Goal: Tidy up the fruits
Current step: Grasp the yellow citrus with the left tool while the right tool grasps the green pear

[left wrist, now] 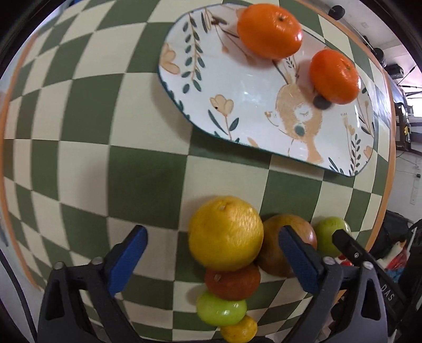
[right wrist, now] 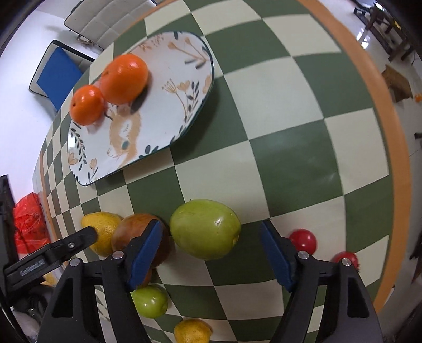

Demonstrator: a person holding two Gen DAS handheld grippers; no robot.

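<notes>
I see two oranges [left wrist: 269, 31] on the oval plate [left wrist: 237, 105]; other fruits [left wrist: 226, 233] cluster near my tablecloth edge.

Green-and-cream checkered tablecloth [right wrist: 277, 110] with orange border covers the table. Off the table edge: blue-seated chair [right wrist: 56, 74] and a grey padded chair [right wrist: 105, 19] (both on white floor). Red plastic bag [right wrist: 27, 219] lies lower left.

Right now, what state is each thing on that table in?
Plate: holds two oranges, mostly bare.
Oranges: on plate, apart.
Yellow citrus: on the cloth, between open left gripper fingers.
Green fruit: on the cloth, between open right gripper fingers.
</notes>
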